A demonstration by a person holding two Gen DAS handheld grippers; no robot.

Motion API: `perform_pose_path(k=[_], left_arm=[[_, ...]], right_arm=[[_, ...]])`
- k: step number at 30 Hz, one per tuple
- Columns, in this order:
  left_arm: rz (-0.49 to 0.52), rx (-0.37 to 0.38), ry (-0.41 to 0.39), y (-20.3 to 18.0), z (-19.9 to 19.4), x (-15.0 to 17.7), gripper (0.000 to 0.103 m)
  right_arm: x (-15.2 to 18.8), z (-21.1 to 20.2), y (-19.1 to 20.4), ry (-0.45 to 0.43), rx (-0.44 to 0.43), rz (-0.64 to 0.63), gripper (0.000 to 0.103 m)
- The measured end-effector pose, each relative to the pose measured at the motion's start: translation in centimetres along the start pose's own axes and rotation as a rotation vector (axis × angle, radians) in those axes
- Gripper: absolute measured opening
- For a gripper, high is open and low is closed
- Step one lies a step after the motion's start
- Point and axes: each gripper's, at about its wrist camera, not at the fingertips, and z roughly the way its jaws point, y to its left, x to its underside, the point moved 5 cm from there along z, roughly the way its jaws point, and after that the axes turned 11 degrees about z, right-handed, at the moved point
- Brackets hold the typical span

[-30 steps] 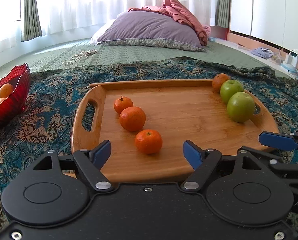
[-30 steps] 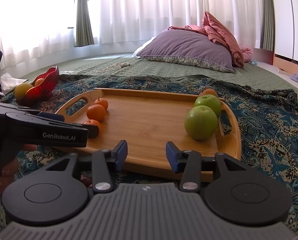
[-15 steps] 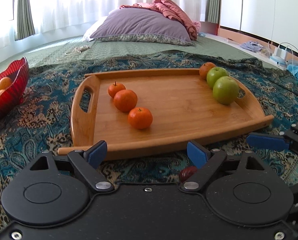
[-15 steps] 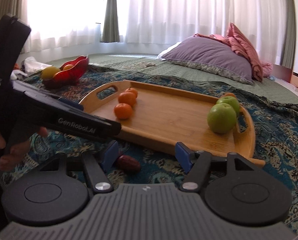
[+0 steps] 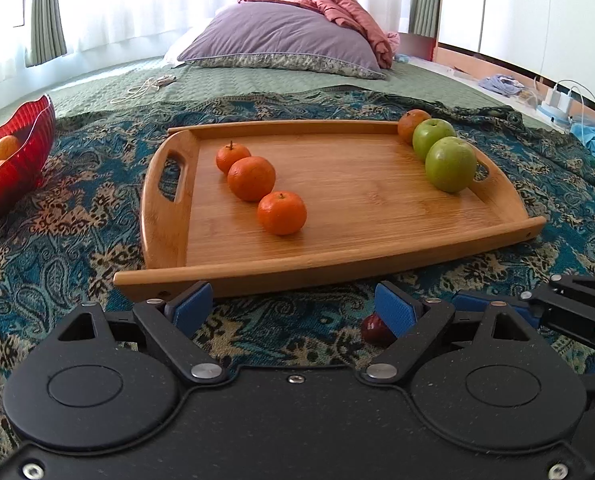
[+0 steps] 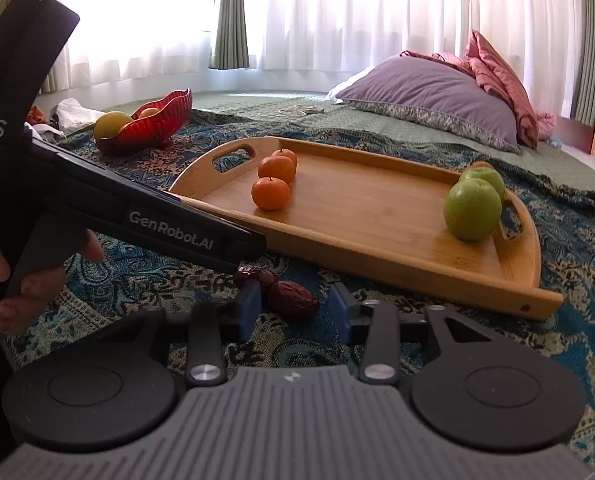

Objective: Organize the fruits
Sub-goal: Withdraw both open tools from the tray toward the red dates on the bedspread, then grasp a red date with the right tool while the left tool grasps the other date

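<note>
A wooden tray [image 5: 353, 252] [image 6: 377, 240] lies on a patterned blue cloth. On it sit three tangerines [image 5: 282, 214] [image 6: 270, 194] in a row at the left, and two green apples [image 5: 450, 164] [image 6: 472, 210] with one more tangerine [image 5: 410, 122] at the right. Two dark red dates [image 6: 292, 299] lie on the cloth in front of the tray; one shows in the left wrist view [image 5: 373, 328] behind the right finger. My right gripper [image 6: 296, 312] is open with a date between its fingers. My left gripper [image 5: 293, 306] is open and empty just before the tray's near edge.
A red glass bowl [image 5: 21, 160] [image 6: 153, 128] with oranges and a yellow fruit stands left of the tray. A purple pillow [image 5: 281, 40] and pink blanket lie at the far end of the bed. The left gripper's body [image 6: 117, 208] crosses the right wrist view.
Both grippers have pulled back from over the tray to the cloth in front of it. The dates have come into view, and the right gripper now straddles one.
</note>
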Motion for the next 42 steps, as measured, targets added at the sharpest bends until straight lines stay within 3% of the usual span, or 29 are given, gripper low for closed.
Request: perform_pose_path(k=[4, 21, 42], left_arm=[[0.0, 0.0, -0.001, 0.2, -0.1, 0.1, 0.088], [0.006, 0.049, -0.032, -2.4, -1.1, 1.1, 0.085], [-0.004, 0.047, 0.003, -4.9, -0.2, 1.4, 0.052]], right_arm=[[0.1, 0.2, -0.1, 0.002, -0.002, 0.015, 0.034], [0.5, -2.0, -2.7, -0.042, 0.11, 0.022, 0.034], [0.7, -3.0, -3.9, -0.063, 0.145, 0.072, 0.035]])
